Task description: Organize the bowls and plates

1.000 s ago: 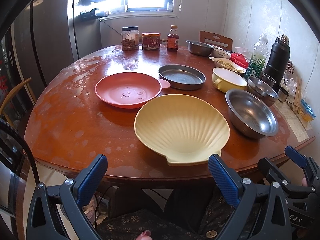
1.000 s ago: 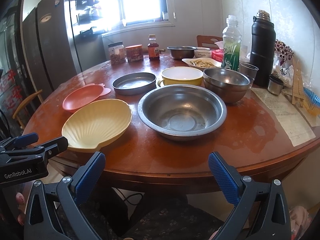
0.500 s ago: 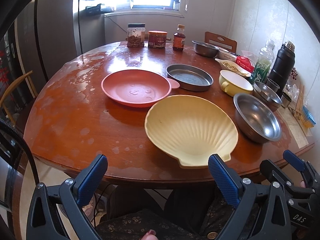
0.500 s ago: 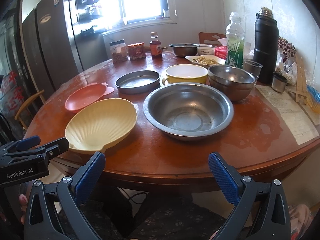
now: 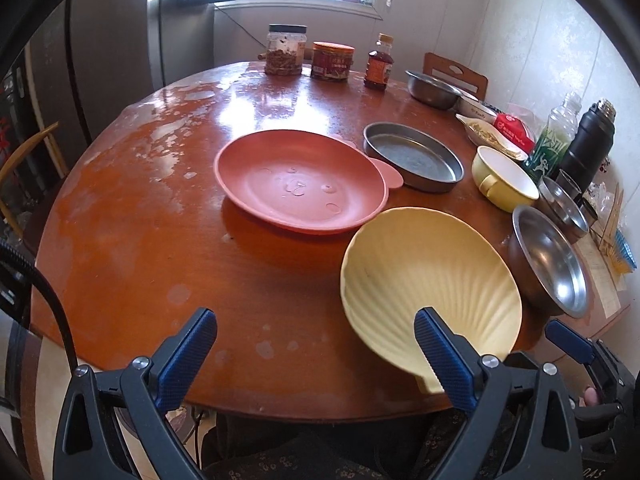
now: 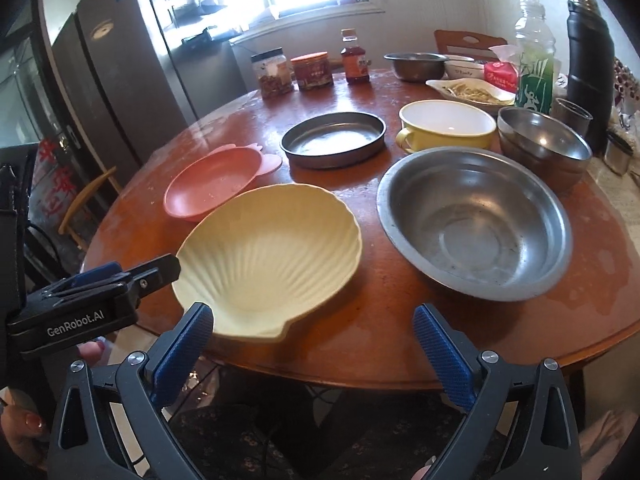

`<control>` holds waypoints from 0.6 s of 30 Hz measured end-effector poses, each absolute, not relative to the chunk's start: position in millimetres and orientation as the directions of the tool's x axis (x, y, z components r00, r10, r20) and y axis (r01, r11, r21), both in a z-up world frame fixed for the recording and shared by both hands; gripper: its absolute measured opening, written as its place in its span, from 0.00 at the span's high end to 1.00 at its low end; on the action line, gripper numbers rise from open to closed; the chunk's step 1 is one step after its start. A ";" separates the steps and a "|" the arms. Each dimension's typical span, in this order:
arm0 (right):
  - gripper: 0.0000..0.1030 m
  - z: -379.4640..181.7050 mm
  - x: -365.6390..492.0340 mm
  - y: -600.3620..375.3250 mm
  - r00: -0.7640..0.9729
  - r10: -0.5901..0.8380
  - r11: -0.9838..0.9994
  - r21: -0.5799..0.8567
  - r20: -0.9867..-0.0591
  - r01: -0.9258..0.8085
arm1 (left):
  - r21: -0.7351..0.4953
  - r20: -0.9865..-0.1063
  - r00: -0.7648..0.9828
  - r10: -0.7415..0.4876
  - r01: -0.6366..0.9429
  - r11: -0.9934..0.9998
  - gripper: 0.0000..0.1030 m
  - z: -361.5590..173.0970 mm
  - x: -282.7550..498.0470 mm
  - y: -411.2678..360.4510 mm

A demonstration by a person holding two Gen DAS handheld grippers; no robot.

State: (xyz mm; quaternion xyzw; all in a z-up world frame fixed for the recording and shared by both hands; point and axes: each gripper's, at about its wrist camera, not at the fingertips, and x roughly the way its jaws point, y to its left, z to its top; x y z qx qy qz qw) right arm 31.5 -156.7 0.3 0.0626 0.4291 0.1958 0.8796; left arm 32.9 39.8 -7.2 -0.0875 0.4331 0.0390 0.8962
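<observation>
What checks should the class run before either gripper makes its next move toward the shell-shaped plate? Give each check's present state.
1. Left gripper open: ok, its jaws stand wide apart.
2. Right gripper open: ok, also wide apart.
3. Both grippers free of load: ok, nothing sits between either pair of fingers.
4. Shell-shaped plate within reach: ok, it lies at the near table edge, its hinge tab toward the grippers.
5. Shell-shaped plate free of neighbours: cannot tell; its far rim overlaps the pink plate in view, contact unclear.
6. Large steel bowl empty for stacking: ok, only specks show inside.
</observation>
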 end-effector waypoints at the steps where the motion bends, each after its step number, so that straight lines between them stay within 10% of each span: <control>1: 0.03 -0.8 35.2 -155.1 0.551 0.393 0.918 0.278 -0.736 -0.284 | -0.119 -0.790 0.613 -0.007 -0.142 0.983 0.06 -9.3 36.2 39.1; 18: 0.62 -12.0 66.8 -135.0 0.509 0.398 0.913 0.275 -0.763 -0.301 | -0.162 -0.828 0.550 -0.114 -0.040 0.986 0.60 -22.0 63.8 30.7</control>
